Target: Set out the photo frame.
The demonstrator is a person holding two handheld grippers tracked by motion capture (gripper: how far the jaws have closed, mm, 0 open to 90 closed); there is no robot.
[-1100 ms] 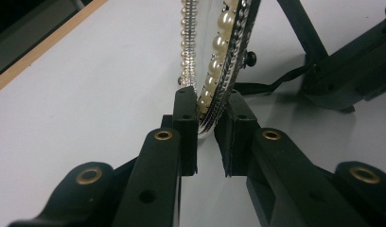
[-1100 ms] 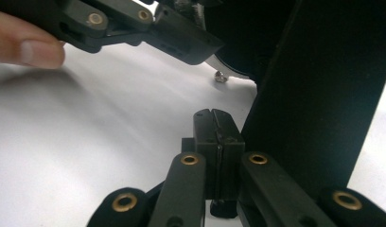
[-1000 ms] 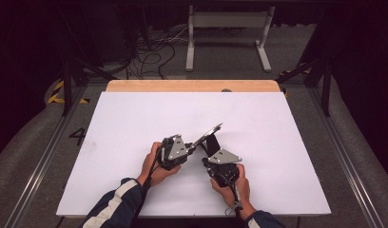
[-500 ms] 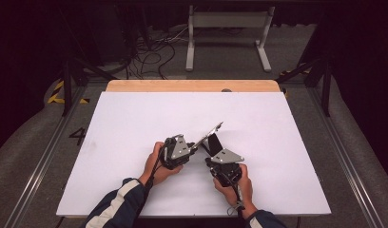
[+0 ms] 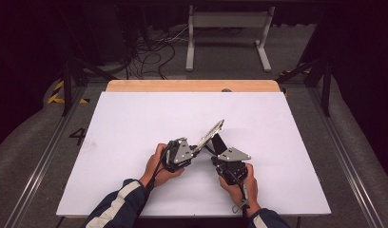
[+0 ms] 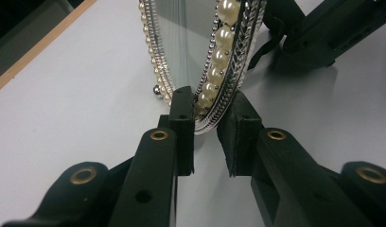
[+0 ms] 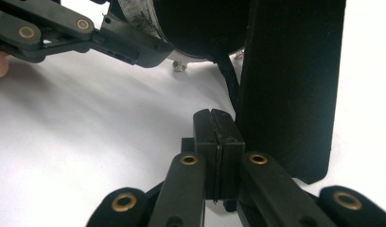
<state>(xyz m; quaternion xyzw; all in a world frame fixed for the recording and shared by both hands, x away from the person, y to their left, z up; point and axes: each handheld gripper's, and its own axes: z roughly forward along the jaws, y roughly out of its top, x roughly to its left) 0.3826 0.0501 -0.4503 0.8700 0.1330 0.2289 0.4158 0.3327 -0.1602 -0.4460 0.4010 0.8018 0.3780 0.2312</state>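
Two grippers work a pearl-rimmed mirror (image 6: 200, 56) near the table's (image 5: 135, 118) front edge. Left gripper (image 6: 205, 127) pinches the rim; right gripper (image 7: 218, 142) — pressed together, empty — sits beside the black stand flap (image 7: 290, 85). Judged halfway — propped, not yet freestanding.

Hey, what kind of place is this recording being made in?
Probably a lab or recording workshop: a white-covered table on grey carpet, loose cables on the floor behind it, a metal stand, and dark surroundings.
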